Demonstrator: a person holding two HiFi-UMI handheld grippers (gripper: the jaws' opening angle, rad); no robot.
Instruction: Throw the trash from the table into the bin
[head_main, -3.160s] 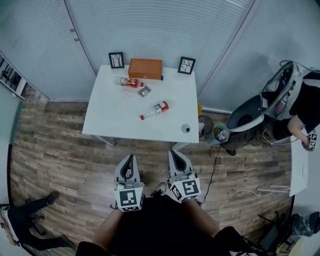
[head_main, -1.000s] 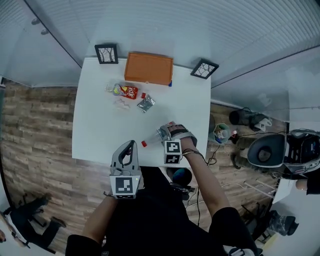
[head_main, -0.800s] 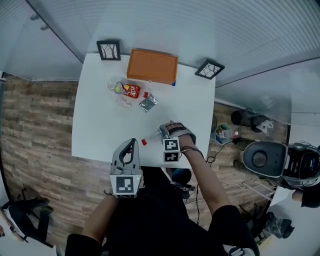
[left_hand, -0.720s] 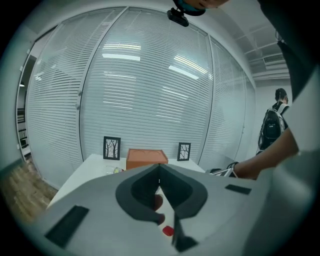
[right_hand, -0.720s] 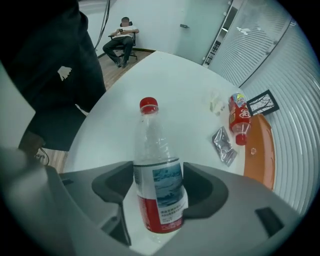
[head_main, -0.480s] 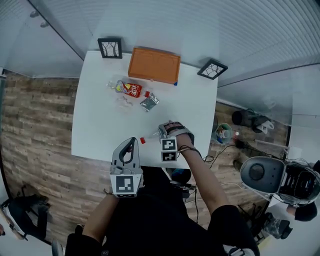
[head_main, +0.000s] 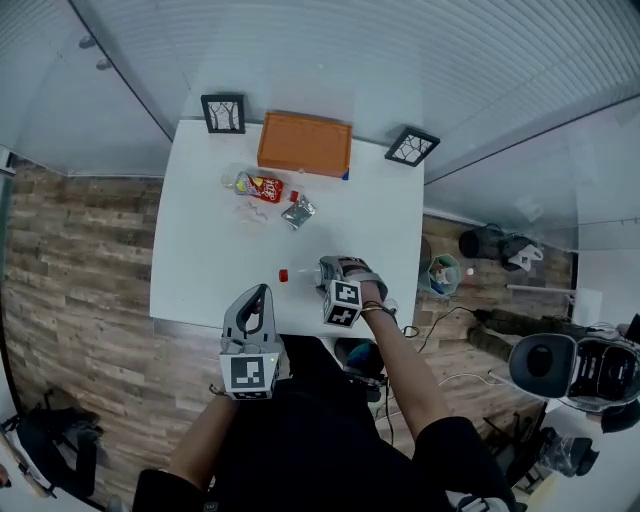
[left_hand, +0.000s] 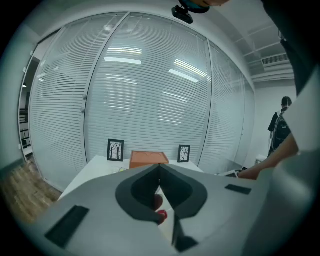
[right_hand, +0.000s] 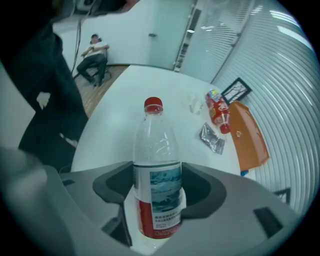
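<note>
Right tool (right_hand: 157, 186) is clamped on the clear water bottle (right_hand: 152, 145), jaws either side of the label, toward the base end. Bottle's long axis runs fwd out of the tool, red cap (right_hand: 153, 104) at the far end. In head view the cap points to the person's left of the jaws. Bottle is over the near part of the white worktop (head_main: 200, 260); can't tell if it's resting or just lifted.

Left tool (left_hand: 159, 167) is closed on nothing, tips together. It's held nearer the person than the bottle & a bit left of it.

Key relation: bin (head_main: 431, 277) is on the floor to the right of the bottle, past the worktop's right edge, i.e. opposite side from the cap. Right tool is the nearer one & already has the grip, so prob. it carries: swing right, base end leading, let go over the bin. Bin looks small w/ stuff already in it, so I'd guess the bottle needs to go in end-on.

Rest of the trash lies beyond the bottle, toward the orange box (head_main: 305, 145). Silver wrapper (head_main: 298, 211) is nearest the bottle, then the red-yellow snack packet (head_main: 258, 185) & a crumpled clear bit (head_main: 250, 211).
</note>
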